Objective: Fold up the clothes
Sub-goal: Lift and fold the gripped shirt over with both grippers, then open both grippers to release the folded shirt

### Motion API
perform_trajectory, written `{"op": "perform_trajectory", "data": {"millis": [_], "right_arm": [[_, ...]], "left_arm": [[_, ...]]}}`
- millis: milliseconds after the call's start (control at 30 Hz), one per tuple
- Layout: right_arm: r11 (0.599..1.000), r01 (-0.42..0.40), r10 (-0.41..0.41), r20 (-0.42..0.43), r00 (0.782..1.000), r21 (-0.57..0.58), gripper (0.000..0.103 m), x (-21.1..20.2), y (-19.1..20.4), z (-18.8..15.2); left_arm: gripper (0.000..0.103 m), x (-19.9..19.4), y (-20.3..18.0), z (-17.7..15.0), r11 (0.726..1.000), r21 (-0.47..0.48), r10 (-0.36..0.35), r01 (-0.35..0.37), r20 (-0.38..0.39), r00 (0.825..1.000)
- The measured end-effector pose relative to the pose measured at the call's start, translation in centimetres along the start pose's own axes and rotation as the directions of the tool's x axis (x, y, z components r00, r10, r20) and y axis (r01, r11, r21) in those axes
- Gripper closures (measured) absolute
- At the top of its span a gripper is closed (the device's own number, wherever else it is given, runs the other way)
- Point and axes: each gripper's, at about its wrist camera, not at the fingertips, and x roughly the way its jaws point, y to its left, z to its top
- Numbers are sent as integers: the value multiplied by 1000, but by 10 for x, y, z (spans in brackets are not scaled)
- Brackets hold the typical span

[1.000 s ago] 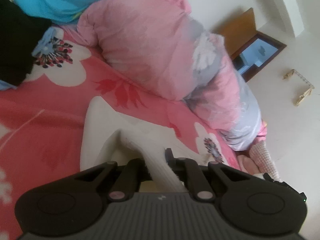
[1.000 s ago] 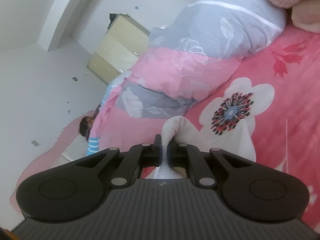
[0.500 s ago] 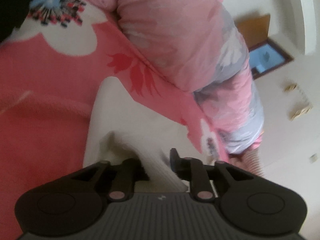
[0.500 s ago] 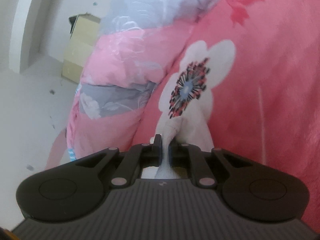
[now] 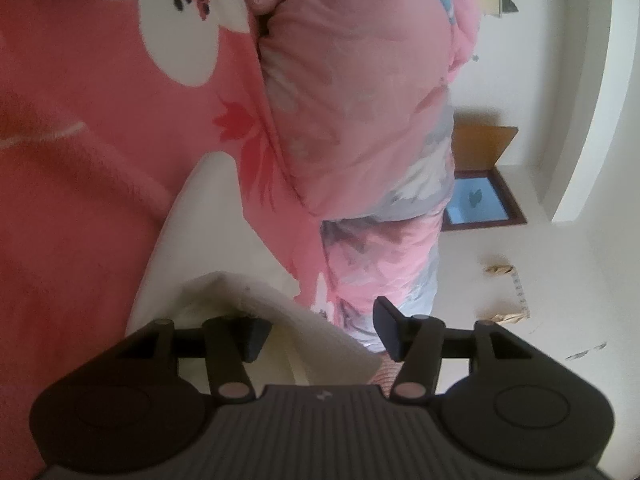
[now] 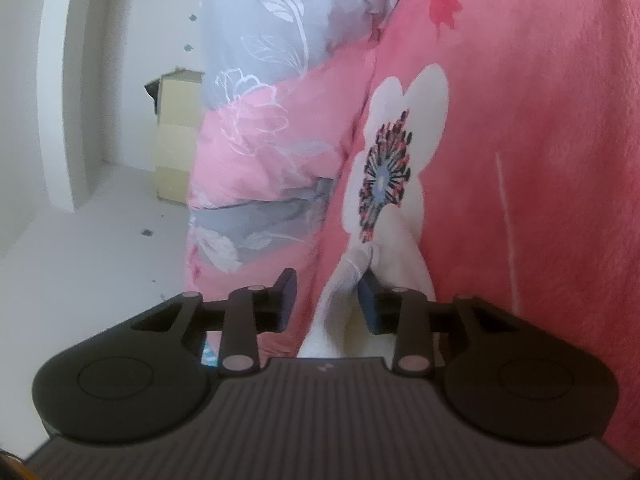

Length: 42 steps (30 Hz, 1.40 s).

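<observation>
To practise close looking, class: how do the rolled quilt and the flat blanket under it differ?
The quilt is bunched into a bulky roll; the blanket lies spread flat. The quilt looks smooth, with grey patches; the blanket looks fuzzy, with big white flowers. Both are mostly pink and floral.

I log the white garment (image 5: 208,264) as soft matt cloth with a frayed edge. The pink flowered bedspread (image 6: 540,128) reads as fuzzy fleece, the rolled quilt (image 5: 360,100) as smoother woven cloth. Both grippers (image 5: 318,330) (image 6: 326,300) show matt black plastic, bodies ribbed.
</observation>
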Motion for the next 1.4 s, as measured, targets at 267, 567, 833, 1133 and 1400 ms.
{"op": "perform_trajectory", "data": {"millis": [267, 567, 833, 1133, 1400], "right_arm": [[982, -163, 158, 58, 986, 99, 37, -8, -10, 6], [962, -269, 272, -121, 955, 41, 32, 13, 10, 0], [970, -237, 239, -28, 971, 51, 27, 13, 5, 2], [980, -184, 179, 62, 982, 79, 26, 1, -7, 8], [978, -144, 119, 167, 979, 147, 24, -36, -4, -9]], "left_arm": [[36, 3, 11, 3, 994, -71, -79, 81, 30, 996], [32, 5, 14, 3, 988, -105, -108, 114, 61, 992], [32, 5, 20, 4, 978, -162, -119, 131, 79, 990], [21, -11, 14, -5, 966, -229, -96, 123, 126, 987], [12, -48, -10, -40, 965, -242, -54, 99, 185, 981]]}}
